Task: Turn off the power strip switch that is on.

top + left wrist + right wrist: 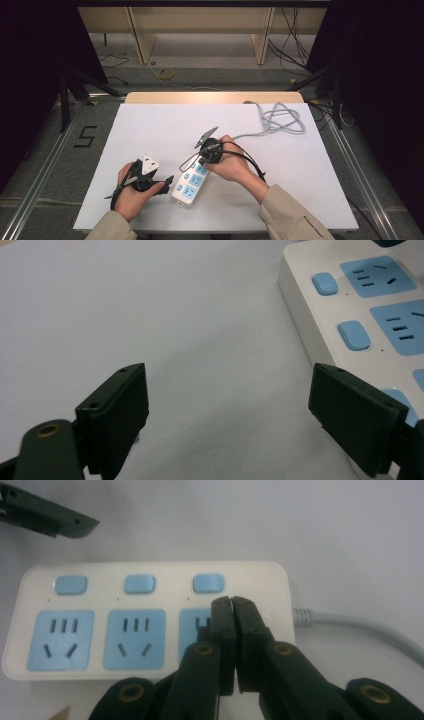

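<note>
Your left gripper (159, 181) sits low at the near left of the white table (150, 130), jaws spread wide with nothing between them, its right jaw just beside the near end of the power strip (190, 183). Your right gripper (233, 602) comes down over the strip's far end, jaws pressed together with nothing between them, tips over the socket nearest the grey cable (280, 120). That socket is mostly hidden behind the jaws, and whether the tips touch it is unclear. The cable coils at the table's far right. Beyond lie a grey floor and wooden frame legs (142, 40).
</note>
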The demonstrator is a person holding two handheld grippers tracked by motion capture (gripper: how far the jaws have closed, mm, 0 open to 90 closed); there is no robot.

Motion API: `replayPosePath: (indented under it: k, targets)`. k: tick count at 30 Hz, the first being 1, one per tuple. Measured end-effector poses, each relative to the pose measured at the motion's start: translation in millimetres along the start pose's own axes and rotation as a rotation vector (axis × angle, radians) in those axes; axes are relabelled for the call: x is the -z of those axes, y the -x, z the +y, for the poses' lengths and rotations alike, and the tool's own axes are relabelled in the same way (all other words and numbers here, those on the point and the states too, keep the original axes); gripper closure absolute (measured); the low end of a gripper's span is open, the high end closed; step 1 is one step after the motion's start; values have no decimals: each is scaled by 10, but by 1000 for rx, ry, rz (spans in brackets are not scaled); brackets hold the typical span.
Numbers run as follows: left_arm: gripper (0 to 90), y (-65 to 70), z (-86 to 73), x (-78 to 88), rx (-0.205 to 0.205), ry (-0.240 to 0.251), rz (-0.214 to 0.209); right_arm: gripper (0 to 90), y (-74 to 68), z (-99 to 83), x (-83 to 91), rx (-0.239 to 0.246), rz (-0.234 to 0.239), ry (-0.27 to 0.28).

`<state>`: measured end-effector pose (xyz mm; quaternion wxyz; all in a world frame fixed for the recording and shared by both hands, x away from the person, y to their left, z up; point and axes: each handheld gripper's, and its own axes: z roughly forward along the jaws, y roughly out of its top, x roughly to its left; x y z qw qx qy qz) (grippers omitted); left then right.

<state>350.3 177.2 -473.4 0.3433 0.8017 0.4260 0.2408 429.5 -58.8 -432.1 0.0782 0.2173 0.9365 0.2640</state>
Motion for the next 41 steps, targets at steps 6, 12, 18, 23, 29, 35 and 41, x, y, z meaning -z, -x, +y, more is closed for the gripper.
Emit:
replayPosePath:
  k: [6, 12, 18, 23, 29, 35, 41]
  targets:
    - [158, 0, -2, 4, 1, -1, 1, 859, 63, -181, 117, -33, -4, 20]
    - [158, -1, -5, 3, 0, -4, 2, 809, 115, -430, 226, -73, -13, 42]
    - [158, -6, -14, 5, 5, -8, 2, 762, 163, -677, 346, -111, -29, 67]
    - [158, -9, -18, 4, 6, -12, 3, 720, 201, -924, 465, -145, -40, 102]
    - [157, -8, -20, 4, 6, -14, 7, 670, 198, -1223, 572, -186, -58, 144]
    - [156, -10, -22, 2, 8, -15, 8, 632, 195, -1423, 626, -209, -62, 171]
    - [155, -25, -24, -13, 12, -21, 7, 591, 210, -1517, 647, -227, -68, 194]
